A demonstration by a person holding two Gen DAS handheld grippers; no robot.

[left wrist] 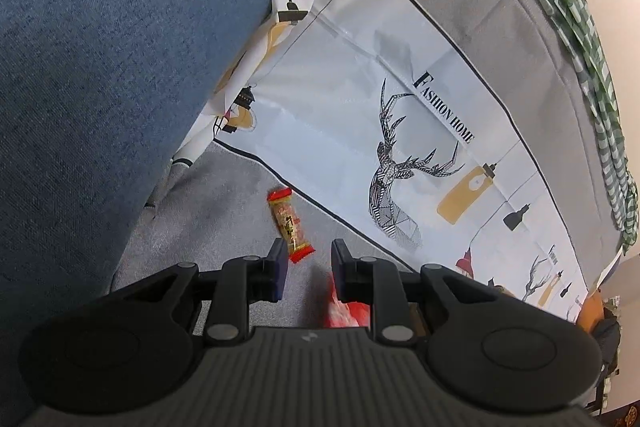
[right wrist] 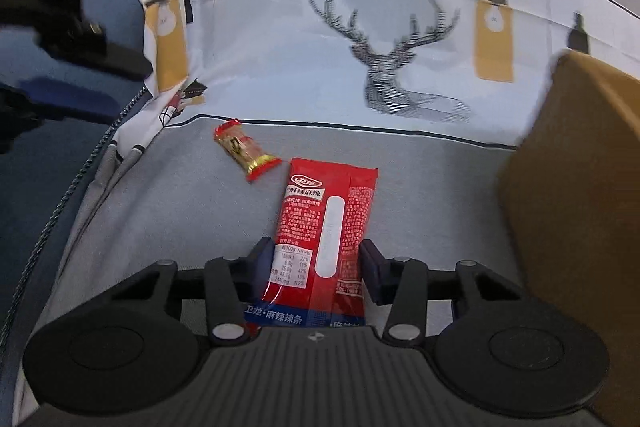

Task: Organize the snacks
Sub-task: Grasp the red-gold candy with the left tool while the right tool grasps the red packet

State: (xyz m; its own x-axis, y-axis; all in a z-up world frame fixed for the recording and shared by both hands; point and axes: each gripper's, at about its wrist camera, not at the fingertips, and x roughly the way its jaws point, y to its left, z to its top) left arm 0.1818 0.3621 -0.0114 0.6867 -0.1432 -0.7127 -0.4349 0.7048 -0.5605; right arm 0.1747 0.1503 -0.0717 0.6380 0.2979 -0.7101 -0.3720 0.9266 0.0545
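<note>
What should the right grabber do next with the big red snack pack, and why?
Probably close its fingers. The right gripper is open, with the red spicy-strip packet lying between its fingers on the grey cloth, apparently not yet pinched. Closing should get a hold so it can be lifted. The small candy lies apart, so it shouldn't get caught.

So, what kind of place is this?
Probably a living room at home: a blue cushion lies beside a printed cloth with a deer picture, and a snack packet and a small candy lie on the cloth's grey part.
</note>
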